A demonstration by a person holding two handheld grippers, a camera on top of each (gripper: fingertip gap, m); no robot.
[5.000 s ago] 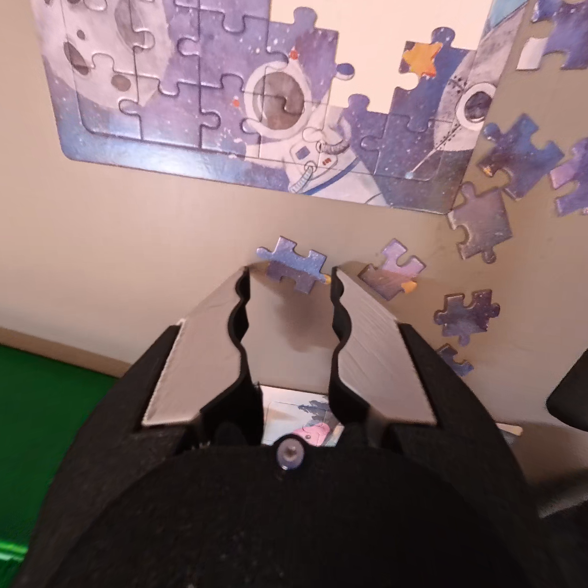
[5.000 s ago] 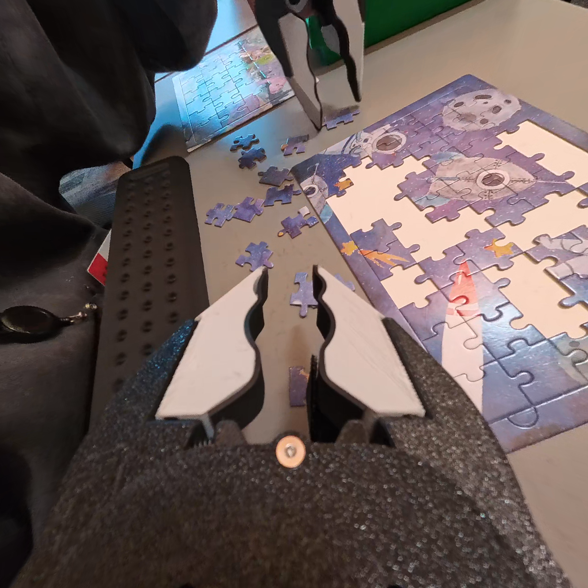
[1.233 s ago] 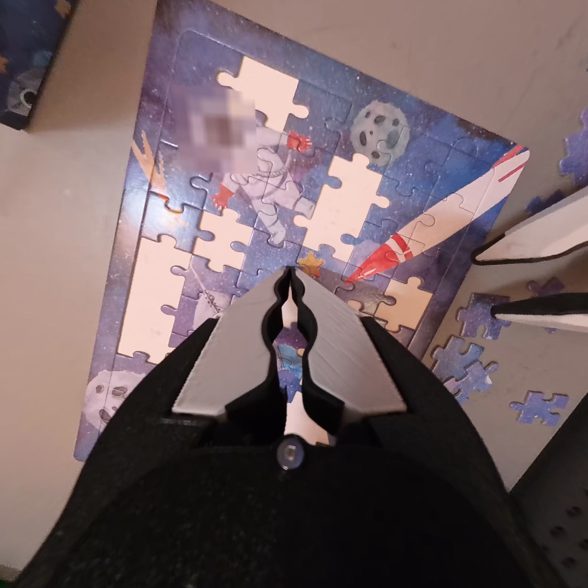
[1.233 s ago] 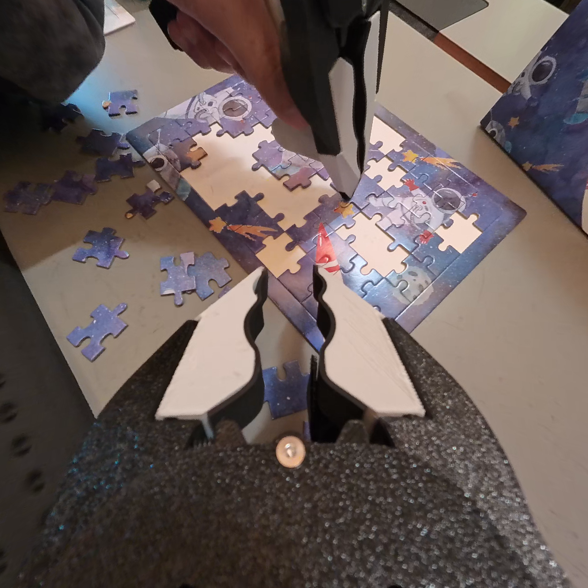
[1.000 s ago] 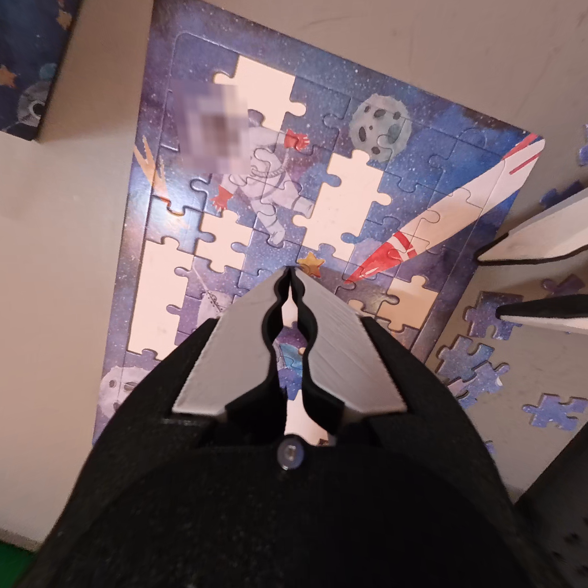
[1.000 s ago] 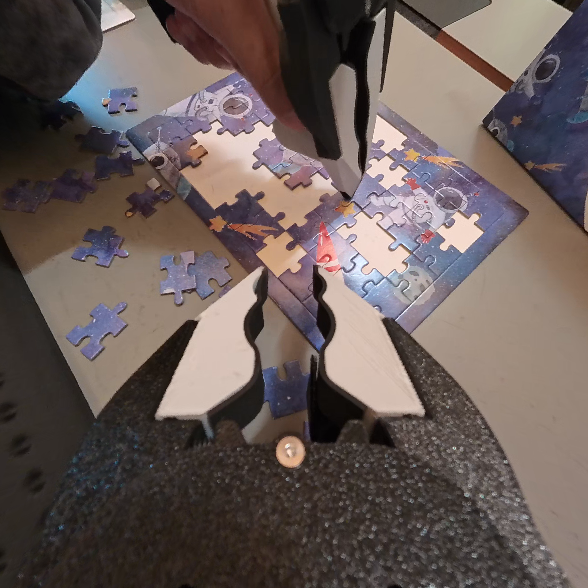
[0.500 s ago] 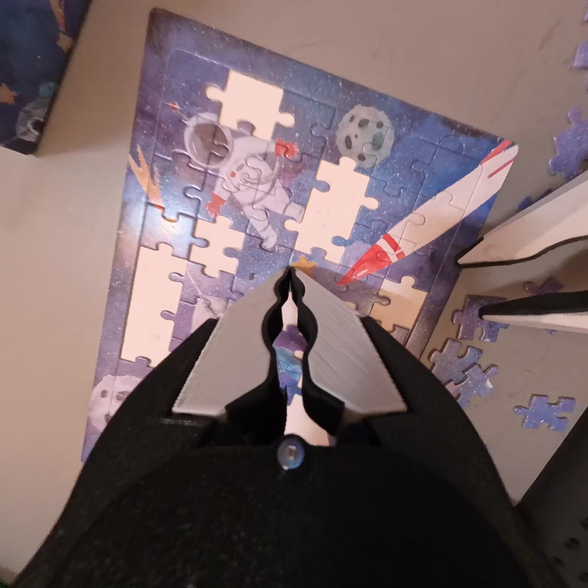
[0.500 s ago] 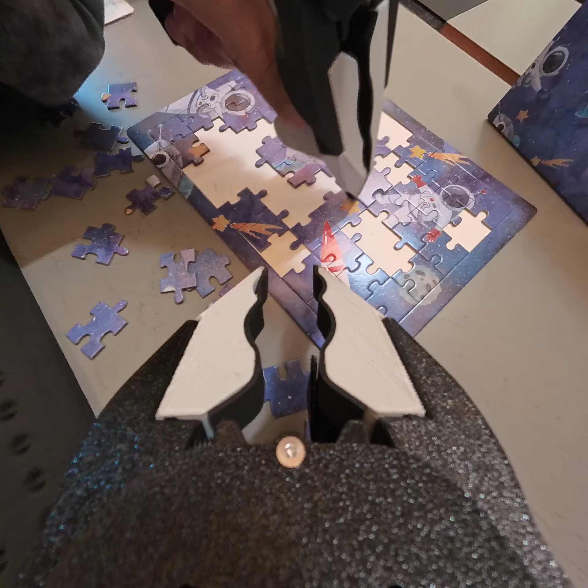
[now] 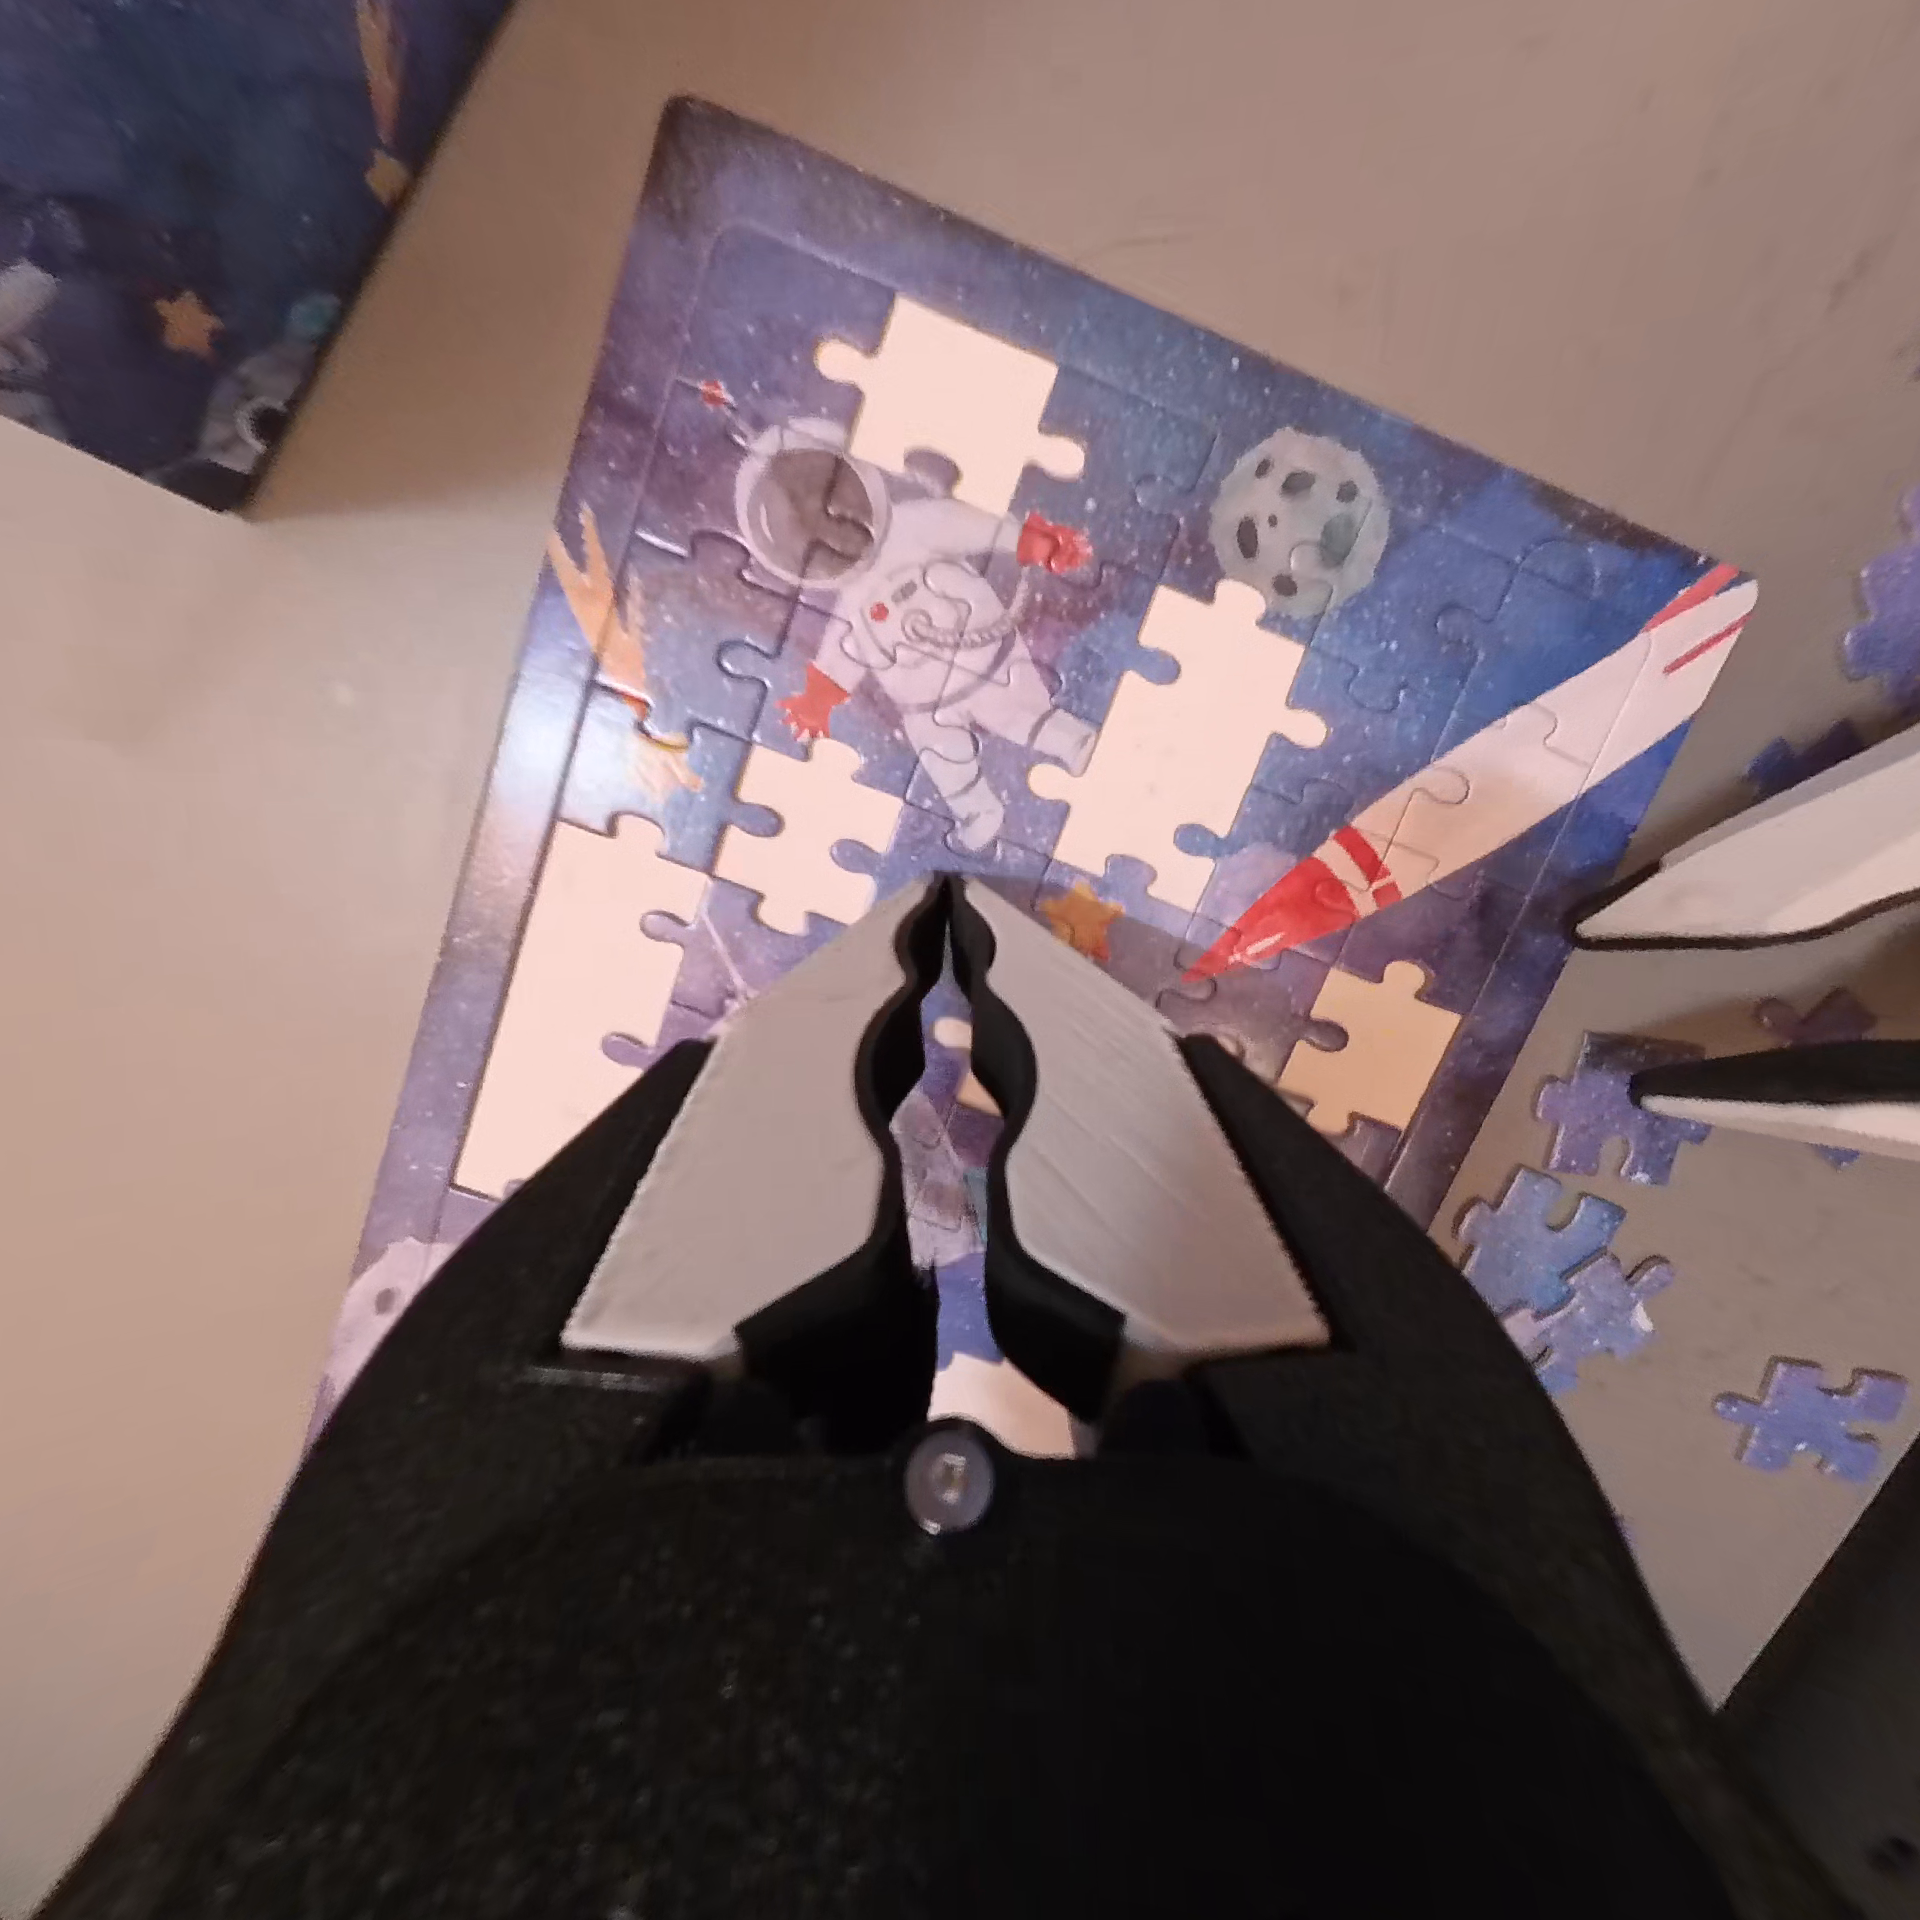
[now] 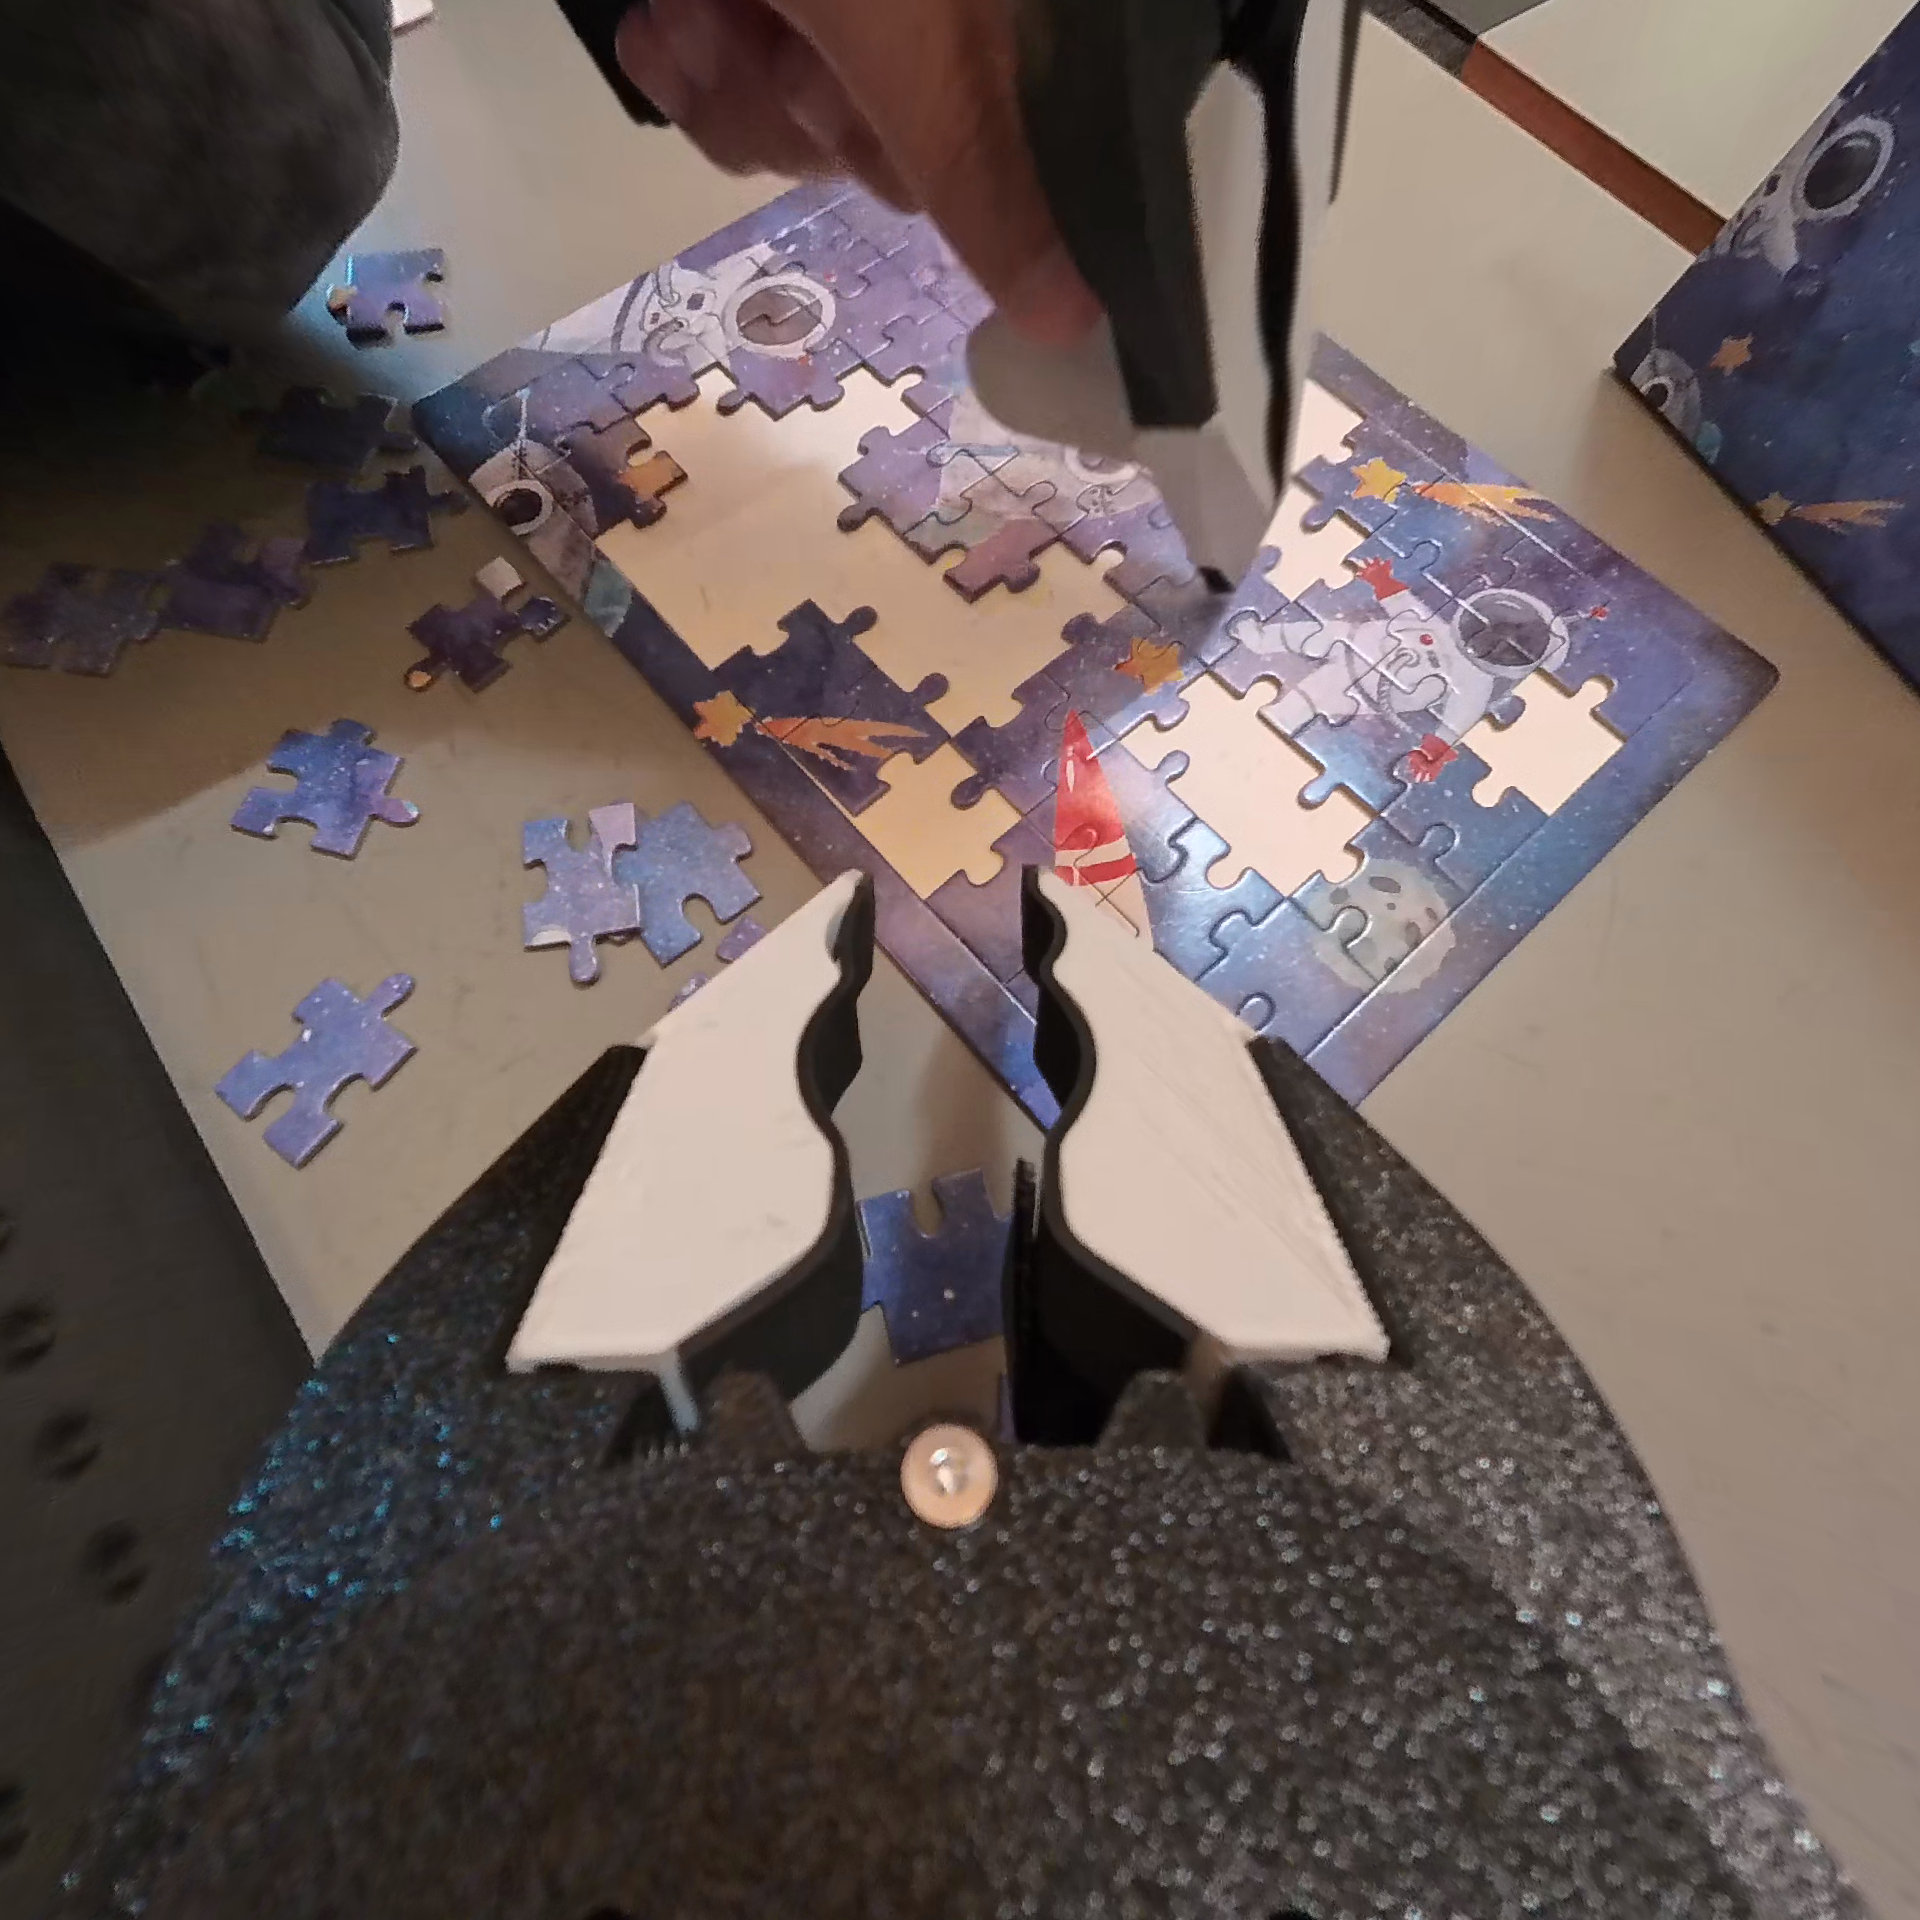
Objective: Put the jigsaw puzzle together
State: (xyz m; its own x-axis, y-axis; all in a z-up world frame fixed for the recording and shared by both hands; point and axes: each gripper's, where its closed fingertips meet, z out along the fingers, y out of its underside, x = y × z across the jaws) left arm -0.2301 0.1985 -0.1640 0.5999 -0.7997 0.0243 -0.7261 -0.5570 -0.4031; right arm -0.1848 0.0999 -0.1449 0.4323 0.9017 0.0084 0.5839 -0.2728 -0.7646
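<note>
Hovering: the left gripper (image 9: pixel 943 885) hangs over the middle of the jigsaw puzzle (image 9: pixel 1164 582), its tips near the orange star (image 9: pixel 1084 920) printed on the board.
Left jaws: pressed together at the tips, with only a thin wavy slit between the pads; whether a piece is pinched there cannot be told from either view.
Left gripper from the right wrist view: it comes down from 12 o'clock, held by a hand (image 10: pixel 883 114), and its tips (image 10: pixel 1216 571) sit at or just above the board surface beside the astronaut picture (image 10: pixel 1392 655).
Right gripper: (image 10: pixel 943 894) poised near the board's nearest corner, above the beige table (image 10: pixel 1558 1091).
Right jaws: parted by a moderate gap, holding nothing, touching nothing.
Piece under right gripper: a blue loose piece (image 10: pixel 935 1268) lies flat on the table below the gap between the fingers.
Puzzle board: partly filled, with several cream holes; the red-tipped rocket (image 9: pixel 1382 831) points toward 7 o'clock in the left wrist view.
Loose pieces: scattered on the table at 9 o'clock of the board in the right wrist view, including a joined pair (image 10: pixel 634 883) and a single piece (image 10: pixel 312 1060).
Puzzle box: a blue box (image 10: pixel 1808 343) stands at 2 o'clock, apart from the board.
</note>
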